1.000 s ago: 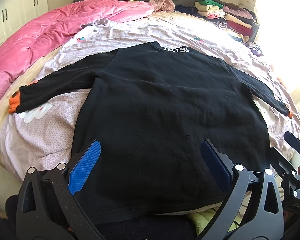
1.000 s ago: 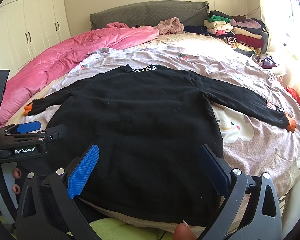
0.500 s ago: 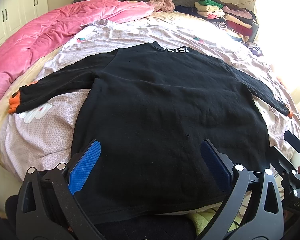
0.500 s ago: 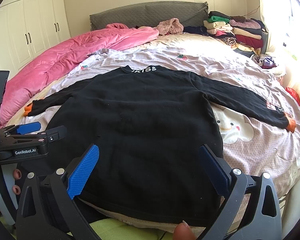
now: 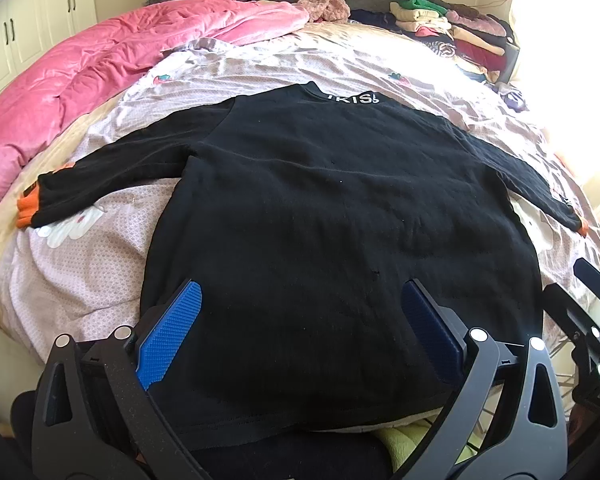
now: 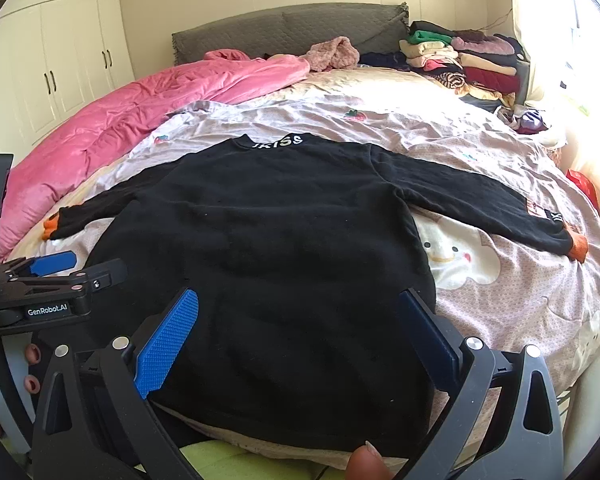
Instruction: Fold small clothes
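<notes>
A black long-sleeved sweater with orange cuffs lies flat on the bed, back up, collar away from me, sleeves spread out; it also shows in the right wrist view. My left gripper is open and empty above the sweater's hem, left of centre. My right gripper is open and empty above the hem toward the right. The left gripper's side shows at the left of the right wrist view.
A pink duvet is bunched along the bed's left side. A stack of folded clothes sits at the far right by the headboard. White wardrobes stand to the left. The patterned sheet covers the bed.
</notes>
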A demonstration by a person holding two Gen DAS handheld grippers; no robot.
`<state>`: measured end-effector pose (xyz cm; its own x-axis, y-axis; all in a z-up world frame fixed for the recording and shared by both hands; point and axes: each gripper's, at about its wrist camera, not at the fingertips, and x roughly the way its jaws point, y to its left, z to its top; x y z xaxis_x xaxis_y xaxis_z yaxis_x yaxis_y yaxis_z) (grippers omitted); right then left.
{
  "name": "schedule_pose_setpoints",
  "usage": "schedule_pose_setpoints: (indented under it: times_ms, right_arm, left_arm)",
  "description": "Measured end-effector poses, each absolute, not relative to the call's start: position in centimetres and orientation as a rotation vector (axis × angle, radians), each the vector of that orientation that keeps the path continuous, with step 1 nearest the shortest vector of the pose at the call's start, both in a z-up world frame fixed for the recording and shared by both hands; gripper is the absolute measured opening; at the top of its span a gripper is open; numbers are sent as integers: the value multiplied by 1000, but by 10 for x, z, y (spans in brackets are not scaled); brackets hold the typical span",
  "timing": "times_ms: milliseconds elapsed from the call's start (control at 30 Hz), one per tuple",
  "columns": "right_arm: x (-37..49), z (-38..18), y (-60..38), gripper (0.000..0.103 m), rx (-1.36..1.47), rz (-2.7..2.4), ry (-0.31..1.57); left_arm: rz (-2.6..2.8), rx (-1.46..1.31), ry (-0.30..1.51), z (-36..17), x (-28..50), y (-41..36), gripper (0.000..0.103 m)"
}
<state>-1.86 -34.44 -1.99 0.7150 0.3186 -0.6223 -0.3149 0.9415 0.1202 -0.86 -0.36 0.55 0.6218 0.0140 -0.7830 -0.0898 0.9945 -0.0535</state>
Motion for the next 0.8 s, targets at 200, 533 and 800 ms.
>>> schedule_pose_setpoints:
  times_ms: [200, 533, 800]
  right_arm:
    - [-9, -21, -357, 99, 17, 309, 693]
    - [18, -20, -386, 99, 58, 246, 687]
    - [36, -22, -399, 99, 79, 219, 692]
  left_arm:
    - [62, -68, 901, 7, 1, -8, 94]
    - [47, -43, 912, 16, 28, -19, 94]
    - [36, -56, 893, 30, 53, -22, 94]
